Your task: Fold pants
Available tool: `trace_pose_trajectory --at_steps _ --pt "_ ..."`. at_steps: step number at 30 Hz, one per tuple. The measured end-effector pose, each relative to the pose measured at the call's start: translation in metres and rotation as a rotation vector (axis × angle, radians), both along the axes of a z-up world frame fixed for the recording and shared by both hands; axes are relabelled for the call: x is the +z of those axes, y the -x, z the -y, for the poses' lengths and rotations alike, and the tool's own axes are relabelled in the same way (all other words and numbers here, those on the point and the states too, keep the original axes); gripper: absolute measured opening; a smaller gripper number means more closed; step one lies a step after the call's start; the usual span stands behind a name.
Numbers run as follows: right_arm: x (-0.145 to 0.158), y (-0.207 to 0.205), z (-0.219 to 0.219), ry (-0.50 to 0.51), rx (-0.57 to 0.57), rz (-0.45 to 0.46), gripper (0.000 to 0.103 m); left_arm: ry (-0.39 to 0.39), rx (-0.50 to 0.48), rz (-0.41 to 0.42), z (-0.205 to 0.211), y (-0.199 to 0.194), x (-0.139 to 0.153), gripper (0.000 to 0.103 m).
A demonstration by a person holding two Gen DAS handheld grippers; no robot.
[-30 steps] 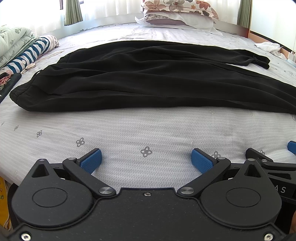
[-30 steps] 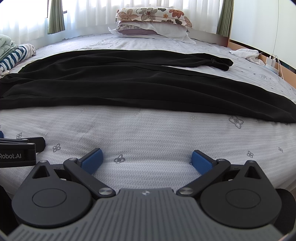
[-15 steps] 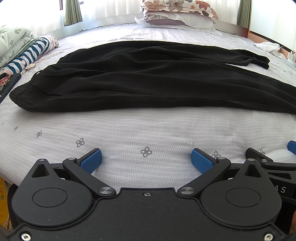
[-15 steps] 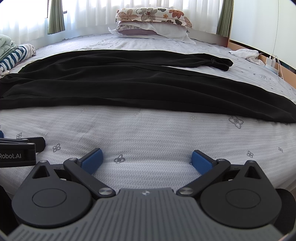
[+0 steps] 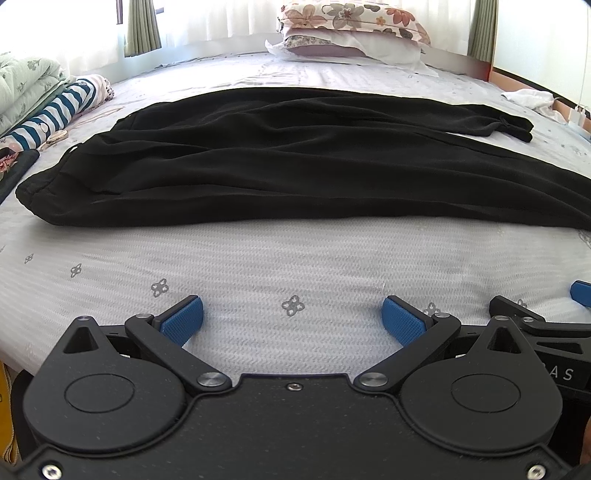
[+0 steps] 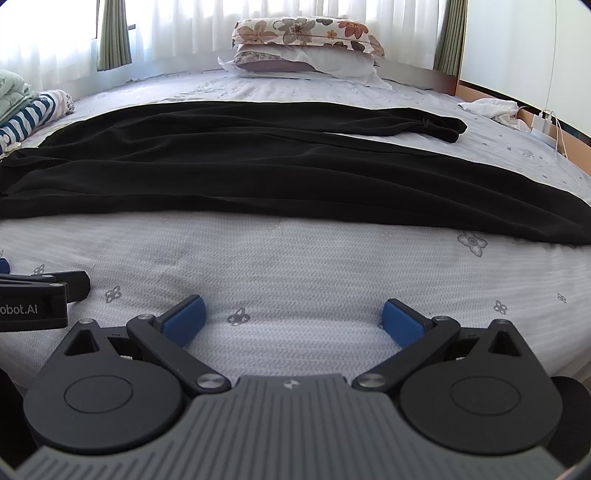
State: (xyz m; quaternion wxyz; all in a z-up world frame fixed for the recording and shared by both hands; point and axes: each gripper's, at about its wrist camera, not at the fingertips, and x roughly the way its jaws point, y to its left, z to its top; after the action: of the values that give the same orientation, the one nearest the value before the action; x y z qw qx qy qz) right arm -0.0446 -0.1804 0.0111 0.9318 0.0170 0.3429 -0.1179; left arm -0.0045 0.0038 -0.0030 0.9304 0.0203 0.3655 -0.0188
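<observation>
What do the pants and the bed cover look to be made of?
Black pants: soft matte knit or woven cloth, judging by its limp folds and lack of shine. Bed cover: pale woven or quilted cotton-like fabric, with fine ribbed texture and printed flower motifs.

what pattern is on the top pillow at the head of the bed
A floral print, orange and brown flowers on cream; the top pillow shows best in the right wrist view.

- The bed (image 5: 295, 258) wears a pale sheet with small flower marks.
- Black pants (image 5: 280, 162) lie flat across its middle, waistband to the left, legs running right.
- Beyond the pants, two stacked pillows (image 5: 351, 33) sit at the far end.
- Left of the pants lie a striped cloth (image 5: 55, 110) and a folded quilt (image 5: 22, 85).
- Right of the pants, near the edge, is a white cloth (image 5: 532, 99).
</observation>
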Motion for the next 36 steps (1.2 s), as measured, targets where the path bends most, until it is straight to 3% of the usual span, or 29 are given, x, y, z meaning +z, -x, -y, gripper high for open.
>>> trace_pose_trajectory --at_steps 10,13,16,19,24,27,32,36 --pt "0.000 0.001 -0.002 -0.001 -0.004 0.007 0.103 0.004 0.003 -0.014 -0.002 -0.003 0.005 0.103" --pt "0.017 0.009 0.009 -0.018 -0.062 0.025 0.103 0.004 0.110 -0.004 -0.017 -0.006 0.017 0.103" --pt "0.036 0.014 0.044 -0.033 -0.104 0.105 0.103 0.073 0.226 0.049 -0.052 -0.016 0.034 0.103" --pt "0.049 0.008 0.094 -0.093 -0.199 0.119 0.103 0.146 0.328 0.060 -0.093 -0.036 0.045 0.103" --pt "0.054 0.008 0.178 -0.247 -0.372 0.162 0.096 0.166 0.506 0.091 -0.152 -0.063 0.053 0.100" --pt "0.052 0.015 0.222 -0.272 -0.504 0.178 0.085 0.199 0.589 0.081 -0.182 -0.078 0.047 0.099" --pt "0.043 0.035 0.290 -0.328 -0.726 0.199 0.059 0.215 0.679 0.043 -0.209 -0.098 0.028 0.094" --pt "0.034 0.041 0.324 -0.309 -0.825 0.188 0.056 0.206 0.722 0.045 -0.214 -0.107 0.018 0.092"
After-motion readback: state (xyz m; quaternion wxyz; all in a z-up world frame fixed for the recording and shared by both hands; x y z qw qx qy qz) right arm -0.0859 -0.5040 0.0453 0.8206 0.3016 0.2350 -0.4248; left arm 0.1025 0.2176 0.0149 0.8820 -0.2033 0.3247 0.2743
